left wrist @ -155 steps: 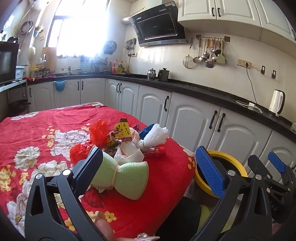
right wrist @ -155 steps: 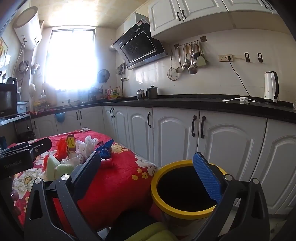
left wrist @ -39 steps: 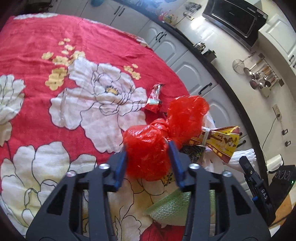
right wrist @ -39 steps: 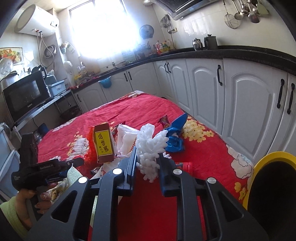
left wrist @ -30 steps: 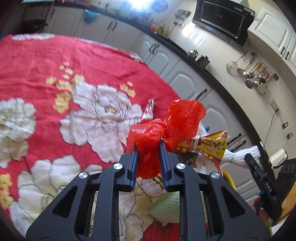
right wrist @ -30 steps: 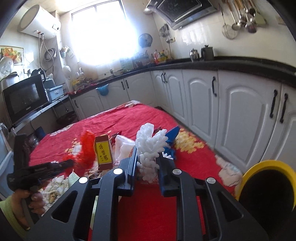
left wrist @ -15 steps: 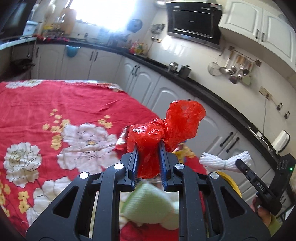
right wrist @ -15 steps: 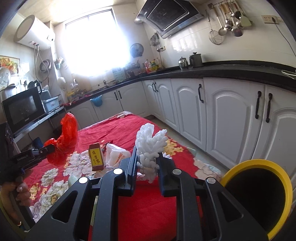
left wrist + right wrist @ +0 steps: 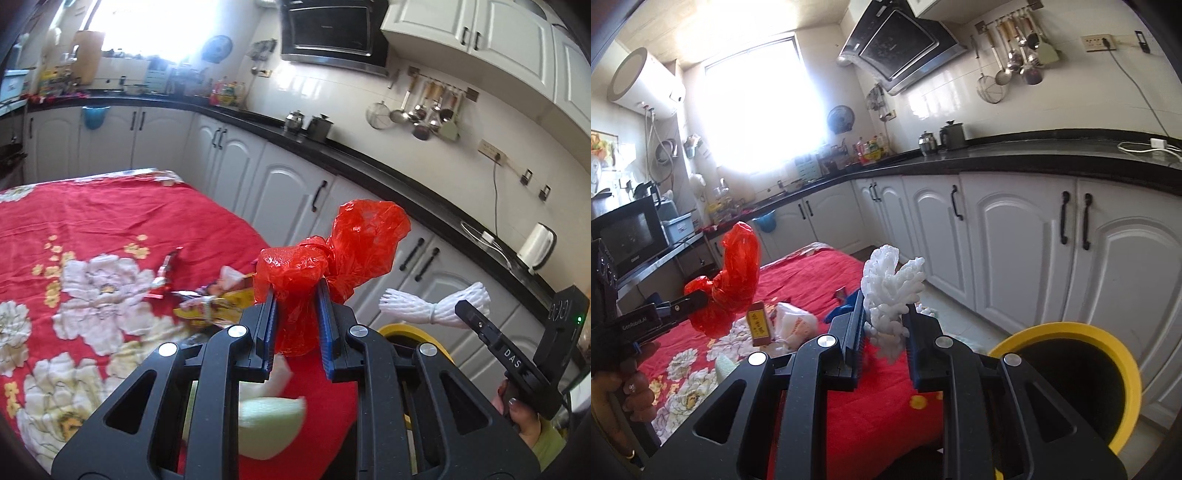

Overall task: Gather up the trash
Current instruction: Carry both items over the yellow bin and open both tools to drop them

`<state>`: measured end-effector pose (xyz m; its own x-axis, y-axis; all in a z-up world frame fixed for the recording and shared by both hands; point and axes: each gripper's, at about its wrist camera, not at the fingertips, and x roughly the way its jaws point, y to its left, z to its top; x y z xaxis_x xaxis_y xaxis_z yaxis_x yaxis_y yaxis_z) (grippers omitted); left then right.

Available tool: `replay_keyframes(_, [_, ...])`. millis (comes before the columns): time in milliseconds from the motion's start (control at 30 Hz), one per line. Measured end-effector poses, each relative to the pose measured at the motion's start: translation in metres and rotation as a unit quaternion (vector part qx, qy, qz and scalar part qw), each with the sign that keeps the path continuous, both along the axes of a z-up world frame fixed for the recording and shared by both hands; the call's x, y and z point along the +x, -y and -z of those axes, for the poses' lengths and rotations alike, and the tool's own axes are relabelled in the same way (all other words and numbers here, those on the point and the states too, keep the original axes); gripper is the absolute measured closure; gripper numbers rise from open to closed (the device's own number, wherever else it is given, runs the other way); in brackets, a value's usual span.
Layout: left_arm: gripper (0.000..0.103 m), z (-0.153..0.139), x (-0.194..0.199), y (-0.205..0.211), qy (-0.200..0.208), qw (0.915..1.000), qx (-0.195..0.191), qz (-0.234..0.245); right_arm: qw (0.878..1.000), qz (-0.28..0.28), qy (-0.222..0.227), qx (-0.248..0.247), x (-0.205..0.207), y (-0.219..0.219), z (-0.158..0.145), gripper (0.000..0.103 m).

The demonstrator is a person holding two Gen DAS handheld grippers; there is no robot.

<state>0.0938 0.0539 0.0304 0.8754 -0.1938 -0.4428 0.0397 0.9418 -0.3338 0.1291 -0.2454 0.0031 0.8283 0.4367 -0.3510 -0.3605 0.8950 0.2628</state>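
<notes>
My left gripper (image 9: 296, 295) is shut on a knotted red plastic bag (image 9: 332, 254), held up above the red flowered tablecloth (image 9: 92, 229). From the right wrist view the same red plastic bag (image 9: 733, 280) hangs at the left in that gripper. My right gripper (image 9: 884, 314) is shut on a white foam net (image 9: 890, 291); in the left wrist view this white foam net (image 9: 436, 304) shows at the right. A yellow-rimmed black bin (image 9: 1075, 376) stands on the floor beside the table, to the right of the right gripper; its rim (image 9: 417, 332) peeks out behind the left gripper's fingers.
On the cloth lie a yellow carton (image 9: 759, 323), a white bag (image 9: 794, 325), a blue scrap (image 9: 846, 304), a small red wrapper (image 9: 164, 271) and a green foam net (image 9: 269, 424). White cabinets (image 9: 1015, 251) under a black counter run behind the table and bin.
Both grippers closed on their pieces on the table, then lifted them and swung right toward the bin. The red bag and the foam net now hang clear above the cloth.
</notes>
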Motion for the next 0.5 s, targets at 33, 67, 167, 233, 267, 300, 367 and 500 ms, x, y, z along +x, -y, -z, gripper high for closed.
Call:
replay_keyframes(33, [0.090, 0.000, 0.001, 0.004, 0.000, 1.0000, 0.001, 0.004, 1.000, 0.004, 0.001, -0.001, 0.000, 0.004, -0.001, 0.085])
replay_keyframes(67, [0.090, 0.000, 0.002, 0.008, 0.000, 1.0000, 0.001, 0.009, 1.000, 0.008, 0.001, -0.001, -0.001, 0.009, -0.001, 0.085])
replay_keyframes(167, [0.090, 0.002, 0.006, 0.024, -0.003, 0.9997, 0.003, 0.022, 1.000, 0.018, 0.001, -0.003, -0.002, 0.021, -0.001, 0.085])
replay_keyframes(233, [0.090, 0.005, 0.009, 0.031, -0.005, 0.9995, 0.005, 0.031, 1.000, 0.024, 0.001, -0.005, -0.003, 0.028, 0.000, 0.085])
replay_keyframes(267, [0.090, 0.006, 0.010, 0.036, -0.007, 0.9994, 0.007, 0.035, 1.000, 0.028, 0.000, -0.006, -0.003, 0.032, 0.001, 0.085])
replay_keyframes(300, [0.090, 0.007, 0.012, 0.042, -0.010, 0.9991, 0.008, 0.040, 0.999, 0.032, -0.001, -0.006, -0.003, 0.036, 0.002, 0.085])
replay_keyframes(367, [0.090, 0.011, 0.015, 0.049, -0.013, 0.9987, 0.011, 0.048, 0.999, 0.040, -0.003, -0.007, -0.004, 0.044, 0.004, 0.085])
replay_keyframes(500, [0.090, 0.016, 0.020, 0.066, -0.020, 0.9976, 0.017, 0.064, 0.998, 0.057, -0.006, -0.010, -0.004, 0.060, 0.008, 0.085])
